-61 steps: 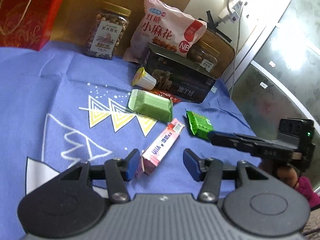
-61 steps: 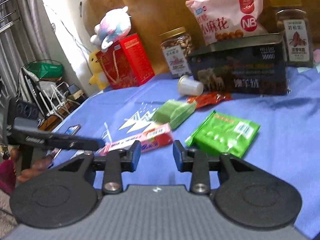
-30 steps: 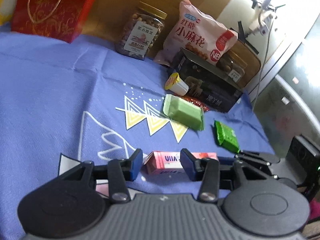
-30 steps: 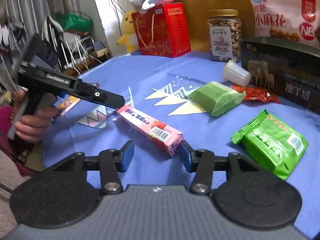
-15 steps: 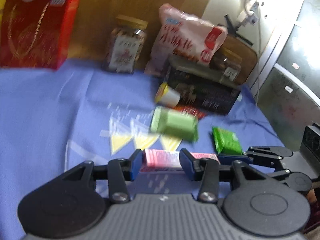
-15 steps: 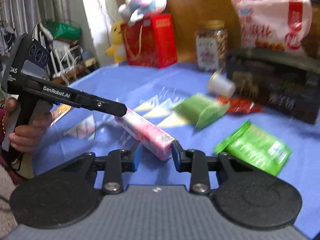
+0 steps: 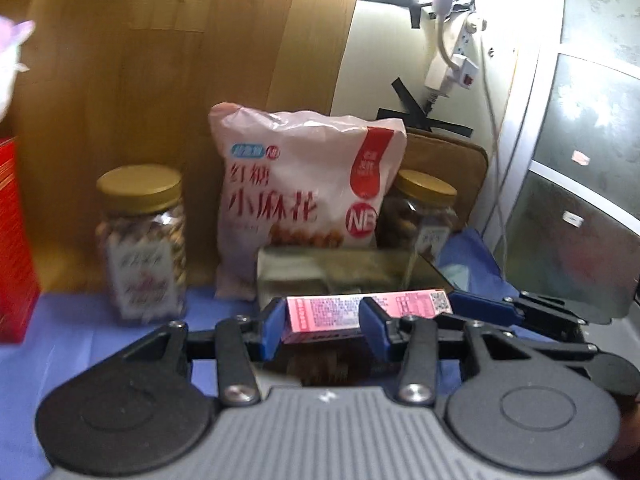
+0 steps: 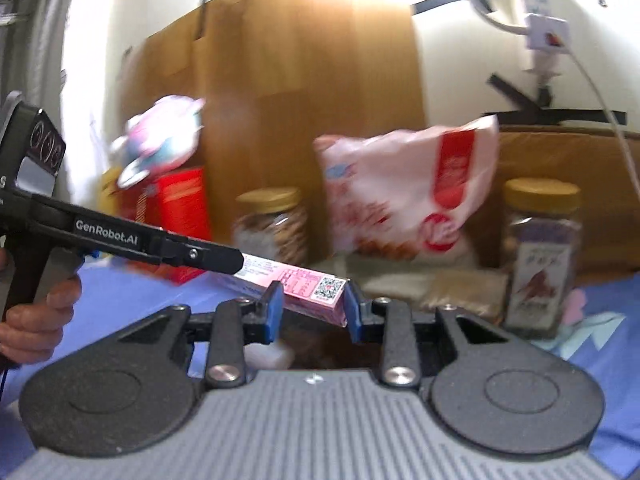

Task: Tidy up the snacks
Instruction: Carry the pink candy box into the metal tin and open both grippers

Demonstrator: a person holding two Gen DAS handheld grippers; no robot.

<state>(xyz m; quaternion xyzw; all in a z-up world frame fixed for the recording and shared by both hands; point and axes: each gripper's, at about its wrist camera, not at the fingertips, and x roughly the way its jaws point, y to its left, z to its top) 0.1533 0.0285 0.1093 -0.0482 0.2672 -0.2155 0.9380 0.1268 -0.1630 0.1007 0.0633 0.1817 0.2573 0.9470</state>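
Observation:
A long pink snack box hangs in the air above the blue cloth, held level at both ends. My left gripper is shut on one end, its blue pads pressing the sides. My right gripper is shut on the other end of the pink box, the end with the QR code. In the left wrist view the right gripper's fingers reach in from the right. The left gripper's black fingers come in from the left in the right wrist view, with a person's hand on its grip.
Along the back stand a pink snack bag, two gold-lidded jars, a dark tin box and a red gift box with a plush toy on top. A wooden panel and a white wall rise behind.
The right gripper closed on the free end of the pink box. Both grippers then lifted the box off the cloth and carried it toward the back row; the green packets have left view.

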